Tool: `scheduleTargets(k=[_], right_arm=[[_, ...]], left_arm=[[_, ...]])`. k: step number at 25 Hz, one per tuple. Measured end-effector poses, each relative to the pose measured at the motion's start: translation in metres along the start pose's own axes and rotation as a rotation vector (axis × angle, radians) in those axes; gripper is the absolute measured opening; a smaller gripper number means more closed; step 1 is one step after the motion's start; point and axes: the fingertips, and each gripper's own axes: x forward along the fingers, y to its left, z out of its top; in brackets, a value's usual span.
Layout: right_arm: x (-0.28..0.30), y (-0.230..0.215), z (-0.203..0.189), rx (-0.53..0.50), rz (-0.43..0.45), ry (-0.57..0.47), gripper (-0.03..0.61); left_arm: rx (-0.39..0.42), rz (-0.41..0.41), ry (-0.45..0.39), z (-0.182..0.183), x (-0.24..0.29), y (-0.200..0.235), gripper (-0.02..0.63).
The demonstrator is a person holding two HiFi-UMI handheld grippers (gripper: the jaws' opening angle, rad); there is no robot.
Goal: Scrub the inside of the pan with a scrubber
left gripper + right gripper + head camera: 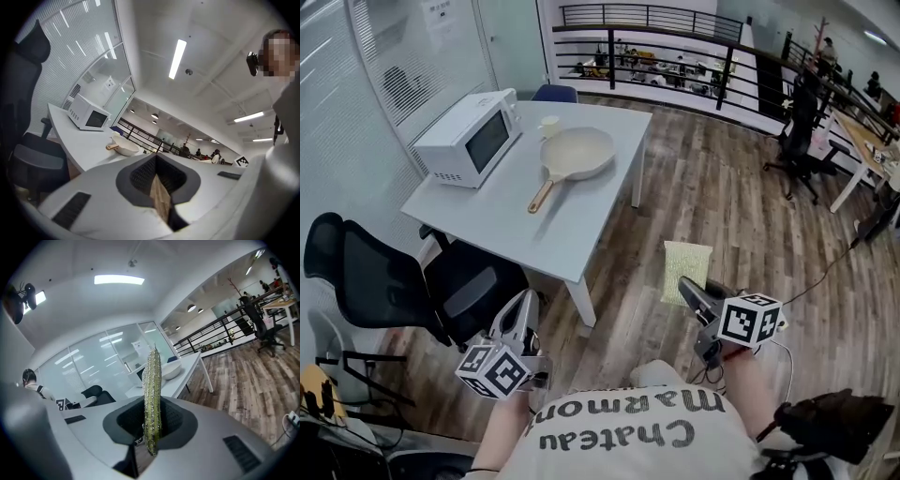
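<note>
Right gripper [690, 292] clamps the scrubber [686, 270] edgewise; left gripper [523, 317] closed, empty. Unheld, the pan [577, 153] could skid along the desk [516, 220].

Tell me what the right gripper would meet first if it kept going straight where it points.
Probably the white table, near the pan: both sit just behind the scrubber that the right gripper holds. Nothing shows in between, though depth is unclear.

"Chateau Marmon" across the person's shirt [623, 442] (seen upside down)
</note>
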Motion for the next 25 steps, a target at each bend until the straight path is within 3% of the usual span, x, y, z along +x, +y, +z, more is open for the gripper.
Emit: scheduleTargets(k=[4, 6, 11, 17, 25], right_arm=[[0.014, -0.009, 0.002, -0.012, 0.015, 0.020, 0.055], [0.024, -0.016, 0.007, -0.017, 0.020, 0.023, 0.055], [0.062, -0.048, 0.032, -0.003, 0.033, 0.025, 0.055], [0.116, -0.086, 0.083, -0.049, 0.085, 0.064, 0.055], [0.180, -0.132, 0.151, -0.134, 0.173, 0.116, 0.055]], left_arm=[[-0.082, -0.048, -0.076, 0.006, 0.009, -0.002, -0.009], [-0.067, -0.049, -0.063, 0.006, 0.021, 0.000, -0.009], [0.034, 0.012, -0.001, -0.002, 0.059, 0.012, -0.009], [-0.042, 0.069, 0.014, -0.001, 0.113, 0.025, -0.009], [-0.061, 0.198, -0.045, 0.001, 0.186, 0.042, -0.011]])
